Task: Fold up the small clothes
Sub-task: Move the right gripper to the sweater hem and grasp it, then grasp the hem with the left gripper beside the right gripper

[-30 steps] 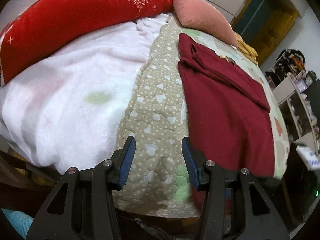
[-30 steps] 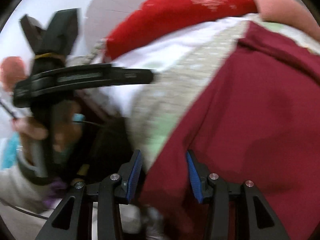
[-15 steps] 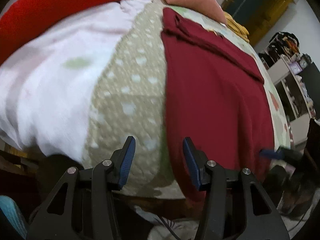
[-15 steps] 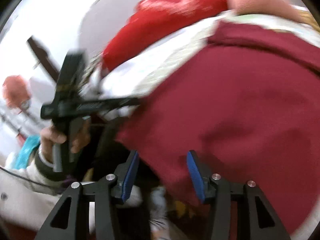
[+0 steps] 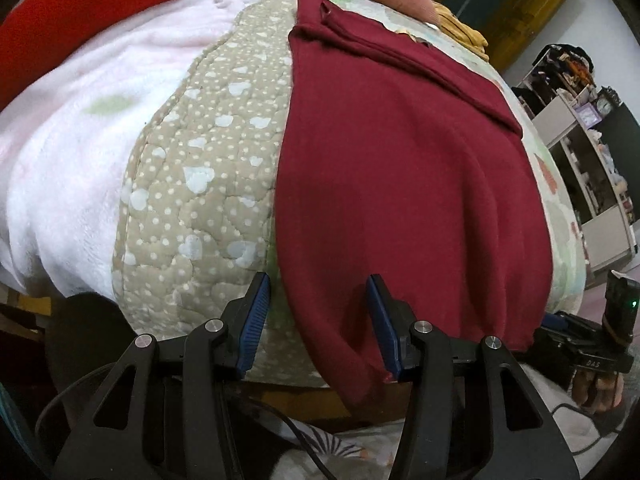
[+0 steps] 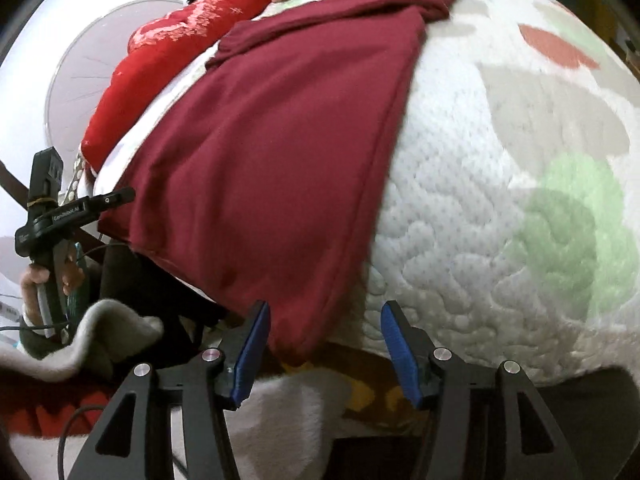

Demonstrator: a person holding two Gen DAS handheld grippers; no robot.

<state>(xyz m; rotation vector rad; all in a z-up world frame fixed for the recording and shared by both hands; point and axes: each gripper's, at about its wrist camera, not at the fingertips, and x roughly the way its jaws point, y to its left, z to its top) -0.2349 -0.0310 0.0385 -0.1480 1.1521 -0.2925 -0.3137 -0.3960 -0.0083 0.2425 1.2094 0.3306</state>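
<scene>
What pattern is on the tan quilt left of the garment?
White dots and pale hearts on the tan quilt, clearest in the left wrist view.

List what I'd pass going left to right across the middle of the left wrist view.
Fluffy white fleece blanket → beige quilted bedspread dotted with pale hearts → dark red knit garment → pale quilted cover with coloured patches → white shelving unit.
</scene>
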